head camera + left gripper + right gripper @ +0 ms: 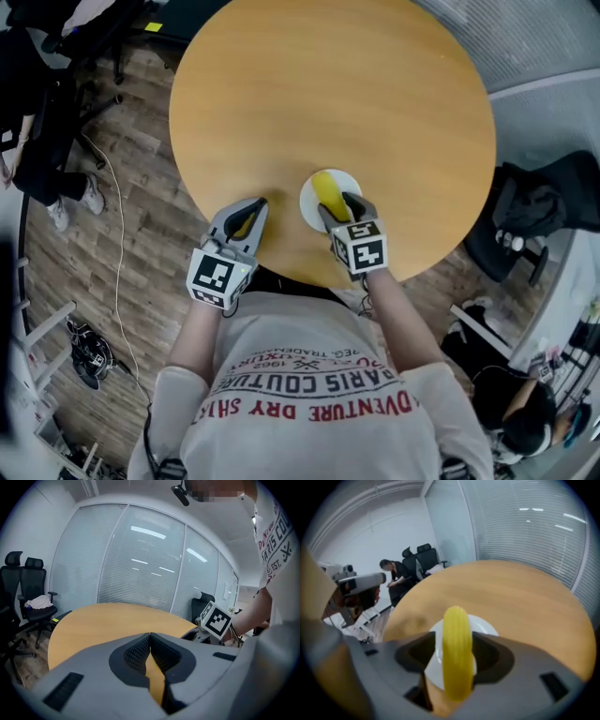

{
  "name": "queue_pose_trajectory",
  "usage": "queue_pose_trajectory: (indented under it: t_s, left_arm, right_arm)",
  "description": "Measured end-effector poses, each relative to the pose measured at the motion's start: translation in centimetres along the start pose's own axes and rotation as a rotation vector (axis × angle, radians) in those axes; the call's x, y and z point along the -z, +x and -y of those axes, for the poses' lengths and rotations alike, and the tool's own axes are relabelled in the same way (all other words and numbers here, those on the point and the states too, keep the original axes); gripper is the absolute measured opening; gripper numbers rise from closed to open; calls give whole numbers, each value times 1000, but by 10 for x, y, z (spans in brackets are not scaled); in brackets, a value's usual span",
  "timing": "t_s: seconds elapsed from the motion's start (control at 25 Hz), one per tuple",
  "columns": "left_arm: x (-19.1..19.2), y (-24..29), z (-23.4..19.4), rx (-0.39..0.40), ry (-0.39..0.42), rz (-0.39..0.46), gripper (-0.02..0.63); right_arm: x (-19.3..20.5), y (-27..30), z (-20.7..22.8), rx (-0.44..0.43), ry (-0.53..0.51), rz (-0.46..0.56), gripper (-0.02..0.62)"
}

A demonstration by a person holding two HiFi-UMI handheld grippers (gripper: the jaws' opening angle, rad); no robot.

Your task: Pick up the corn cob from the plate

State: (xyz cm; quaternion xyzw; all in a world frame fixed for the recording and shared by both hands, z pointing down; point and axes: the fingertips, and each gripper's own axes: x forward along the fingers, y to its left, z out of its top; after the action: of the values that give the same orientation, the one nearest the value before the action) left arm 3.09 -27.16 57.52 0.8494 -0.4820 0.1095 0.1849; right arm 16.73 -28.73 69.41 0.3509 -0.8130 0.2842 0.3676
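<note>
Our right tool has its jaws apart around the corn, not gripping it, which lies on the plate near the bench edge, while our left tool, jaws together and empty, is beside the plate.

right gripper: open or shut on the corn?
Open. The right gripper has its jaws wide apart either side of the corn cob, not clamped; the cob lies on the plate.

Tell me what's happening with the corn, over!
Left gripper shut, empty. Right gripper open, jaws either side of corn, not yet gripping. Corn on plate. Nothing in the way.
</note>
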Motion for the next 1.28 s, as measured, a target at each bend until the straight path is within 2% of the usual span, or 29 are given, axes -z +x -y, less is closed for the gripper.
queue_pose_trajectory:
  t_s: [0.24,0.44,0.64,0.88,1.04,1.28]
  left_arm:
    - [7,-6,-23,-25,-131,-2,35]
    - [16,-4,-30,-24,-136,-18,35]
    - [26,-1,-41,-34,-149,-38,35]
    - [15,10,-35,4,-165,-35,35]
    - [-2,14,-26,45,-142,-15,35]
    - [-22,17,-15,91,-75,1,35]
  right_arm:
    - [5,25,0,27,-45,-120,253]
    - [10,34,4,60,-86,-150,255]
    - [10,41,2,67,-81,-165,262]
    - [10,41,2,54,-68,-168,262]
    - [0,28,-2,48,-7,-125,262]
    - [-44,-15,-5,60,56,42,262]
